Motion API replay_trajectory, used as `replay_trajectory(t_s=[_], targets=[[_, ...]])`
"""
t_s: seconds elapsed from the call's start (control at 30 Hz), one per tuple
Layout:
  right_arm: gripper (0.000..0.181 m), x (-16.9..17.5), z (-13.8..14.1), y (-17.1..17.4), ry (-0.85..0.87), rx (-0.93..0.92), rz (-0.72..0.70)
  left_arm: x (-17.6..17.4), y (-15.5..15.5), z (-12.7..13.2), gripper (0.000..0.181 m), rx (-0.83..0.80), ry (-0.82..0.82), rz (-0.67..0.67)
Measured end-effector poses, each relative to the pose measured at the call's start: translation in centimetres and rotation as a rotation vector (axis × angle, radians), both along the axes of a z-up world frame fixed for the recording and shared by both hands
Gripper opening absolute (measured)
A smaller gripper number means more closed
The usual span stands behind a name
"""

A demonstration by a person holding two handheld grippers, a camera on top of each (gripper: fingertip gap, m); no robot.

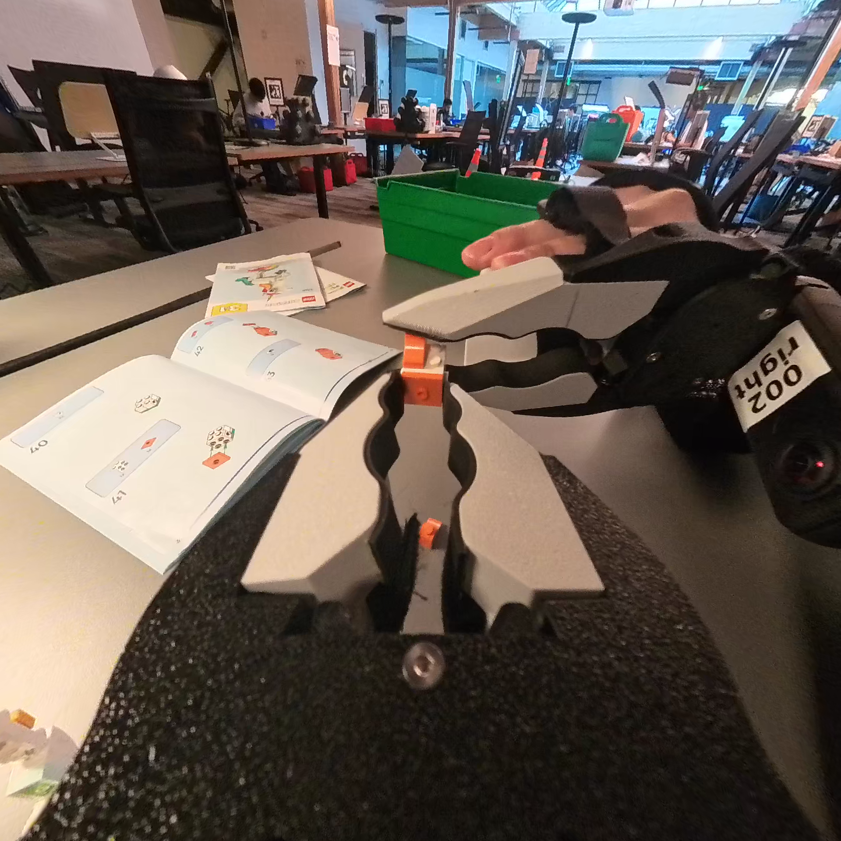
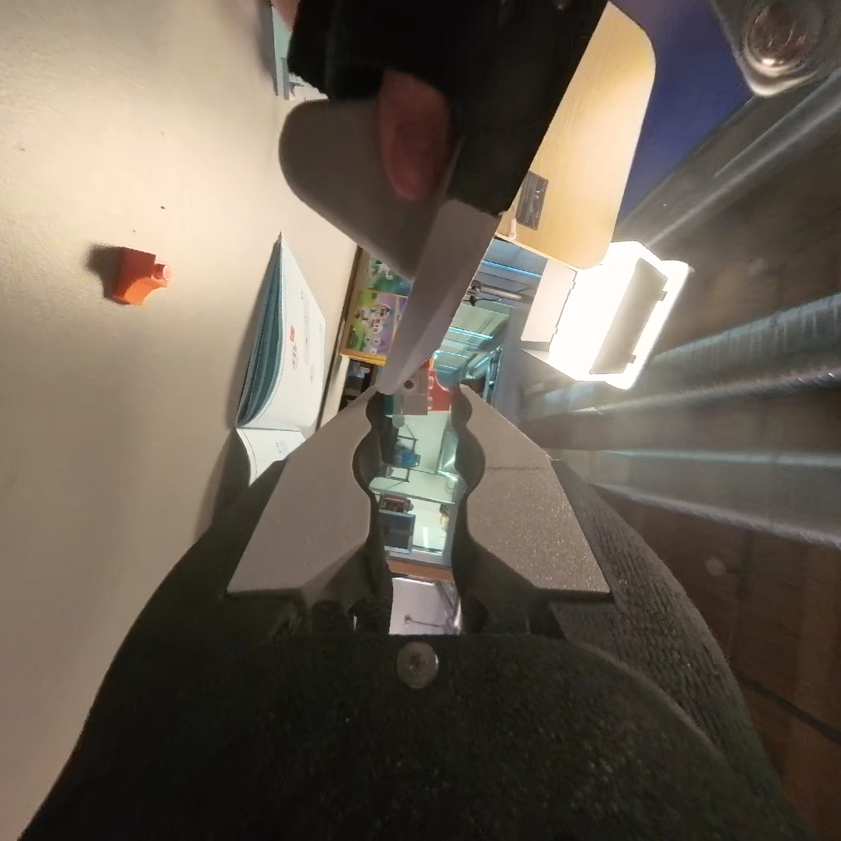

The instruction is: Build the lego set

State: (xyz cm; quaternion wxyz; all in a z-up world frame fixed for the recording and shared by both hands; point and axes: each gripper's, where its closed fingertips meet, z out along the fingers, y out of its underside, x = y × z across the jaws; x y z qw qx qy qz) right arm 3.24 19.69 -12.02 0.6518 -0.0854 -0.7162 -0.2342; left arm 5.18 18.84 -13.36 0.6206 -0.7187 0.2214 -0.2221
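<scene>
My left gripper [image 1: 422, 387] is shut on an orange brick [image 1: 423, 392] at its fingertips, a little above the grey table [image 1: 637, 478]. My right gripper [image 1: 437, 355] comes in from the right, turned on its side, and is shut on a small white and orange assembly [image 1: 421, 352] that sits directly on top of the orange brick. In the right wrist view my right gripper [image 2: 416, 400] holds that assembly [image 2: 416, 398], and one finger [image 2: 437, 282] of the left gripper reaches down to it from above.
An open instruction booklet [image 1: 182, 423] lies to the left, with more booklets [image 1: 268, 286] behind it. A green bin [image 1: 446, 214] stands at the back. A loose orange piece [image 1: 430, 532] lies on the table and also shows in the right wrist view [image 2: 132, 280]. Small bricks [image 1: 22, 746] lie at the lower left. The grippers are tip to tip, or close to it. Left tips and right tips are each some 9 cm from the loose orange piece [image 1: 430, 532]. Look for it in the right wrist view [image 2: 135, 276] too.
</scene>
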Motion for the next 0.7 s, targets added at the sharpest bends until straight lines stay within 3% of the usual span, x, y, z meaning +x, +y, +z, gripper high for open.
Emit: replay_trajectory(t_s=[0.03, 0.17, 0.37, 0.7], targets=[[0.027, 0.0, -0.2, 0.1, -0.005, -0.006, -0.001, 0.0, 0.0, -0.2, 0.014, -0.008, 0.003, 0.001], [0.027, 0.1, -0.7, 0.2, -0.001, -0.016, -0.007, 0.0, 0.2, -0.7, 0.014, -0.022, 0.007, 0.001], [0.027, 0.3, -1.2, 0.5, 0.098, -0.326, -0.034, 0.1, 0.2, -0.8, 0.015, -0.075, -0.064, -0.030], [0.037, 0.5, -1.3, 0.6, 0.154, -0.500, -0.039, -0.2, 0.3, -0.7, 0.014, -0.087, -0.100, -0.025]])
